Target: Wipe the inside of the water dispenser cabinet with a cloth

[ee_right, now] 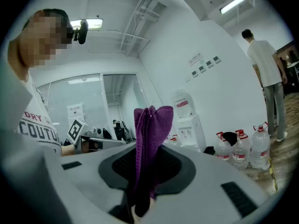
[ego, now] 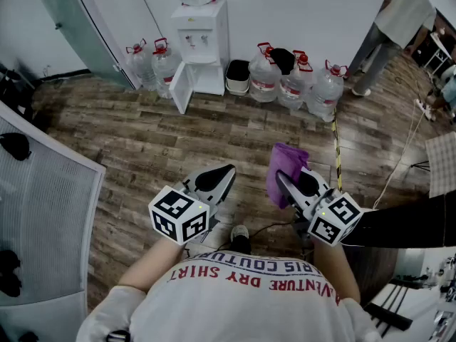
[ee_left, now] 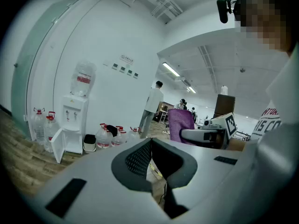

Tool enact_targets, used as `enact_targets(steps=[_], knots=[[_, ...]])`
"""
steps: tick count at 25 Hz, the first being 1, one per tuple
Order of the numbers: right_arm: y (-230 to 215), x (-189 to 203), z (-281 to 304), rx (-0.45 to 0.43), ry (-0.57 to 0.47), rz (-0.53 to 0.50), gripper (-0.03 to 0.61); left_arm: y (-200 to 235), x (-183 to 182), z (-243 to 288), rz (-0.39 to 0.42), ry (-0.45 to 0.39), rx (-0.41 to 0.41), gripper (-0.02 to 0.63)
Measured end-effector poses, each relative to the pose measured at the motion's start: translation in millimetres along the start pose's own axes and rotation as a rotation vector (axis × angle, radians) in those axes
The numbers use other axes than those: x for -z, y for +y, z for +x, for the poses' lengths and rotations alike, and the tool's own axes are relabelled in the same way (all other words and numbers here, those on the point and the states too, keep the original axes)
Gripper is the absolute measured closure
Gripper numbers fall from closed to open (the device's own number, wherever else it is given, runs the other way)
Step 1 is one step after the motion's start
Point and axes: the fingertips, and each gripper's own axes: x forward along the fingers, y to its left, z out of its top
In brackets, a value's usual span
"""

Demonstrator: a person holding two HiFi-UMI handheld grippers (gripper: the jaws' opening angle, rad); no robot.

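Note:
The white water dispenser (ego: 201, 41) stands against the far wall, and its low cabinet door (ego: 179, 85) hangs open to the left. My right gripper (ego: 283, 184) is held at waist height, far from the dispenser, shut on a folded purple cloth (ego: 286, 164) that sticks up past its jaws. The right gripper view shows the cloth (ee_right: 152, 125) pinched between the pads, with the dispenser (ee_right: 189, 125) beyond. My left gripper (ego: 214, 180) is beside it, jaws closed with nothing in them. In the left gripper view, the dispenser (ee_left: 74, 120) shows at the left.
Several large water bottles (ego: 296, 84) stand on the wooden floor on both sides of the dispenser, and a black bin (ego: 238, 75) sits next to it. A person (ego: 399, 20) stands at the far right. A yellow cable (ego: 336, 148) crosses the floor. A grey mesh panel (ego: 35, 212) is at my left.

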Motion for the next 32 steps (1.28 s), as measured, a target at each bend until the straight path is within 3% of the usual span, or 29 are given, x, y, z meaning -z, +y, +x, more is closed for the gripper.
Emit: enact_targets(steps=[11,19,24,32], knots=[[-45.3,-20.9,35.8,0.004,-0.002,0.005,0.488,39.4,-23.9,39.8,0.016,0.008,0.003,0.586],[-40.0,-33.8,62.4,-0.014,0.020,-0.033,0.488,78.6,-34.6,16.5,-0.010,-0.038,-0.027,0.586],[-38.0,-27.5,102.3,-0.061,0.078,-0.045,0.488,114.6,-27.7,-0.2,-0.067,-0.065,-0.091,0.586],[-29.8,-34.0,197.5,-0.200,0.122,-0.093,0.488,181.8,-36.4,-13.8,-0.081,-0.117,-0.204,0.586]])
